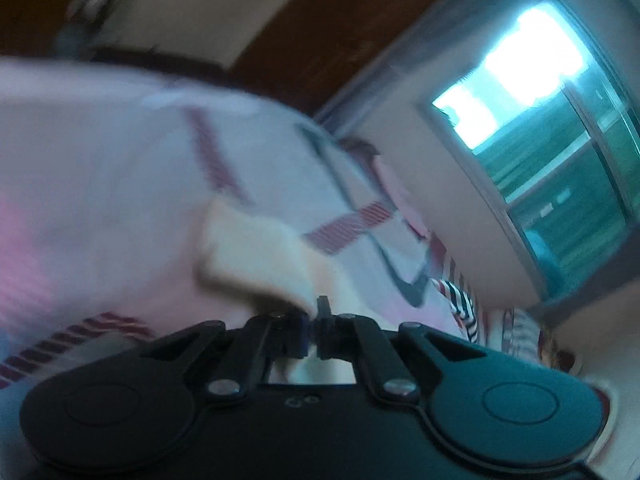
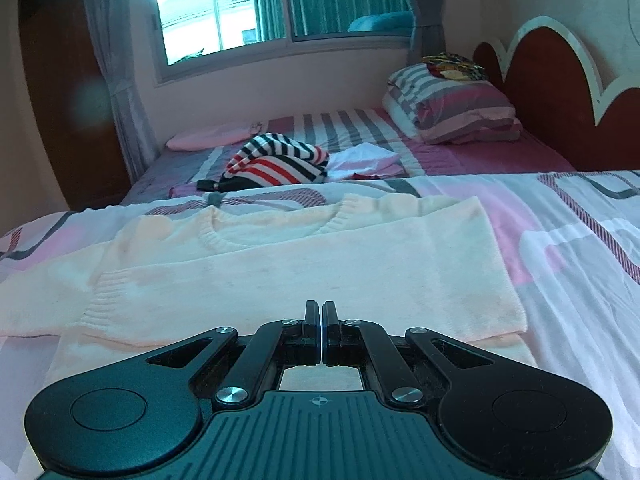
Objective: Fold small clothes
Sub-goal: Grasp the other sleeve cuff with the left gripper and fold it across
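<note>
A cream knit sweater lies flat on the pink patterned bedspread, neckline at the far side, one sleeve folded across its front. My right gripper is shut and empty, low over the sweater's near hem. In the blurred, tilted left wrist view my left gripper is shut on a cream piece of the sweater and holds it up over the bedspread.
A striped red, black and white garment and folded white and pink clothes lie further up the bed. Striped pillows rest by the red headboard. A window and curtains are behind.
</note>
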